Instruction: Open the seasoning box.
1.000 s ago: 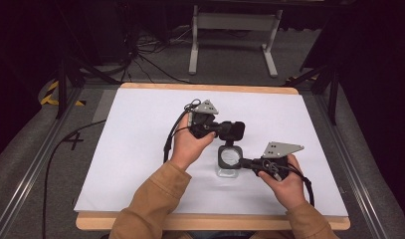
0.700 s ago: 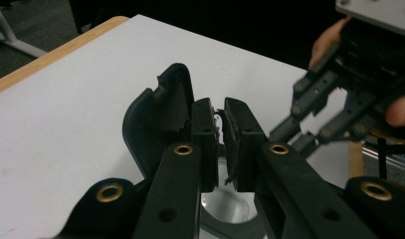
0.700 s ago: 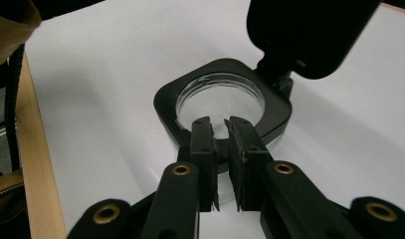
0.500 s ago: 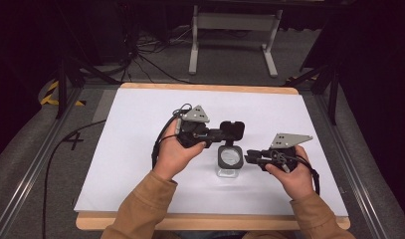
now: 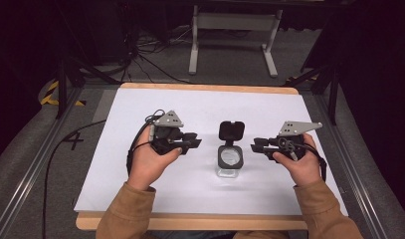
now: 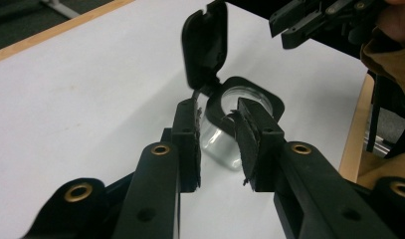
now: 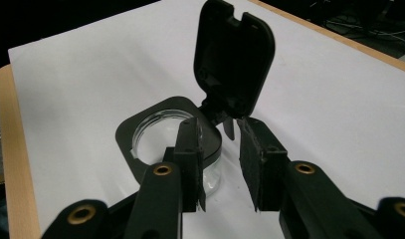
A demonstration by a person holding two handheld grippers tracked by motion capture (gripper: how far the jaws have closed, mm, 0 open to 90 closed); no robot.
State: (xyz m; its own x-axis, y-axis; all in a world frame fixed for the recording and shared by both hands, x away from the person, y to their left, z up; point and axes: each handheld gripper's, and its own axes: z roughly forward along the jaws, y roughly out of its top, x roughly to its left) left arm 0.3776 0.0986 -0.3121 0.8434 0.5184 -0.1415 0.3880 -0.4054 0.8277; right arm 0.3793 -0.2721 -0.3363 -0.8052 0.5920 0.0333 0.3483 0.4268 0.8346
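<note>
1. High view: one clear jar point(image 5: 231, 160) with a black collar stood on the white table point(image 5: 140, 99), its one flip lid point(image 5: 231, 131) raised upright. It sat between the left gripper point(image 5: 192, 144) and the right gripper point(image 5: 256, 146), apart from both, probably so that either could reach it.
2. Left gripper view: the two jaws stood parted with nothing between them; the jar point(image 6: 230, 124) lay just ahead of the tips, lid point(image 6: 205, 42) up beyond, and the other gripper point(image 6: 309, 20) farther off.
3. Right gripper view: its jaws stood apart too, empty, aimed at the lid hinge point(image 7: 217, 112), seemingly lined up for a grasp there.
</note>
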